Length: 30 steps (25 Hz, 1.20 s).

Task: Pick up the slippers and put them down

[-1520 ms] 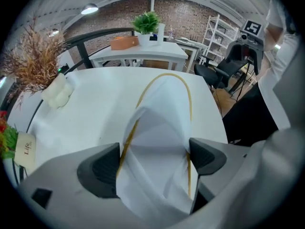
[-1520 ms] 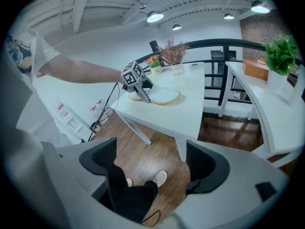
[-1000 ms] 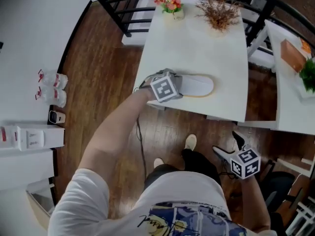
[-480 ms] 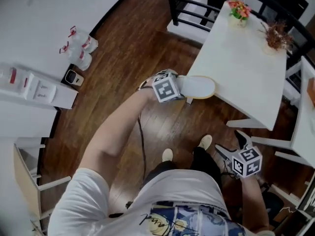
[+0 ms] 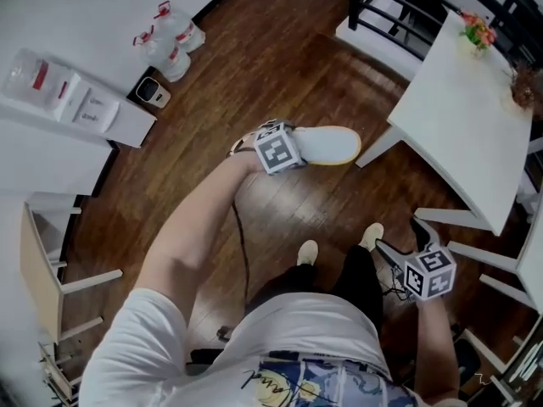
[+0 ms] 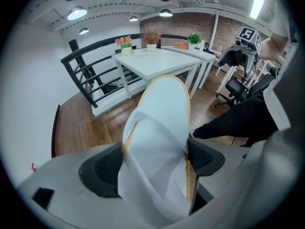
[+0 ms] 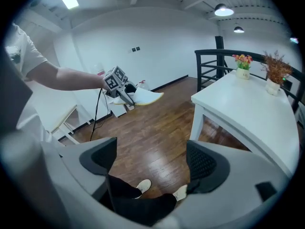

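Okay, far left: water bottles (image 5: 172, 34) and a white box-like unit (image 5: 81, 100) stand by the wall on the wooden floor (image 5: 280, 66). The left arm (image 5: 199, 227) is stretched almost straight out ahead of the body, forearm bare. The left gripper (image 5: 303, 147) is at its end, marker cube facing up. Its jaws are clamped tight on the slipper (image 5: 329, 145). In the left gripper view the pads pinch the white upper of the slipper (image 6: 159, 123) from both sides and crumple it. The yellow-edged sole points away from the gripper.

The slipper hangs in the air above the floor, touching nothing else. It is off the white table (image 5: 462, 108), just left of its near left corner. The person's two pale shoes (image 5: 307, 251) are on the floor below.

Right: the right arm is held low and close by the hip, elbow bent. The right gripper (image 5: 397, 237) is angled down and forward. Its jaws stand wide apart with nothing held. Between them in the right gripper view are only floor boards and the shoes (image 7: 143, 185). Flowers (image 5: 478, 32) sit at the table's far edge.
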Tool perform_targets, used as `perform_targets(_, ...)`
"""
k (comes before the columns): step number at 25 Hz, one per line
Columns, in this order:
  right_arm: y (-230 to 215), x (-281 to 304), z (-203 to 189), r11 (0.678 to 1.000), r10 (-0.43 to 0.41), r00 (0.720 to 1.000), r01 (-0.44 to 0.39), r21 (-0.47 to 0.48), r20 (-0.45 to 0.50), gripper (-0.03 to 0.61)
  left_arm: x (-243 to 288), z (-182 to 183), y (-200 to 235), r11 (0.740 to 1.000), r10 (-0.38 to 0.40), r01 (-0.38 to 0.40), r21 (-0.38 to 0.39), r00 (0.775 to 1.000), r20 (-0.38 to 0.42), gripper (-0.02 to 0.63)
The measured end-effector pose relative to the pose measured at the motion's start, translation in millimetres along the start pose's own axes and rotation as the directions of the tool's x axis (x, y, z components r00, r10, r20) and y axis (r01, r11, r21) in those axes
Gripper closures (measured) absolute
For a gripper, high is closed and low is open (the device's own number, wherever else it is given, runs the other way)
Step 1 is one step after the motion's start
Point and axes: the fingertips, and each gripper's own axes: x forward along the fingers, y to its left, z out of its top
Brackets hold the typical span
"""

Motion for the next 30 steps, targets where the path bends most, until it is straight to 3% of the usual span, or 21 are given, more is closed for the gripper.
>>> perform_targets(4, -9.3, 37.0, -12.7, 1.000, 0.022, 0.999, -0.021, 0.016, -0.050, 0.129, 48.2, -49.1, 18.0, 0.993, 0.016, -0.020, -0.119, 0.999, -0.031, 0.192)
perform_targets(7, -30.7, 76.0, -27.6, 0.999, 0.048, 0.995, -0.047, 0.010, -0.090, 0.129, 110.9, -81.5, 27.3, 0.970, 0.030, -0.038, -0.239, 0.999, -0.036, 0.192)
perform_targets(9, -47.7, 110.3, -38.2, 0.998, 0.058, 0.990, -0.062, -0.024, -0.125, 0.129, 160.5, -112.5, 34.2, 0.938, 0.052, -0.067, -0.341, 0.997, -0.054, 0.192)
perform_targets(14, -102.5, 231.9, -74.5, 0.991, 0.094, 0.984, -0.107, -0.075, -0.154, 0.129, 316.7, -182.2, 67.4, 0.822, 0.133, -0.155, -0.548, 0.988, -0.079, 0.193)
perform_targets(19, -141.0, 357.5, -143.8, 0.980, 0.152, 0.967, -0.175, -0.097, -0.205, 0.129, 489.0, -247.4, 59.7, 0.728, 0.126, -0.180, -0.662, 0.984, -0.128, 0.193)
perform_targets(23, -153.4, 436.5, -193.5, 0.973, 0.166, 0.960, -0.196, -0.122, -0.224, 0.129, 598.1, -298.7, 46.2, 0.688, 0.116, -0.210, -0.695, 0.977, -0.180, 0.193)
perform_targets(27, -165.1, 494.8, -229.8, 0.971, 0.176, 0.955, -0.209, -0.119, -0.241, 0.129, 682.5, -354.8, 32.3, 0.623, 0.098, -0.241, -0.744, 0.968, -0.232, 0.192)
perform_targets(30, -181.9, 538.4, -250.3, 0.965, 0.169, 0.952, -0.212, -0.154, -0.254, 0.129, 731.8, -383.6, 24.1, 0.604, 0.072, -0.241, -0.760, 0.966, -0.248, 0.192)
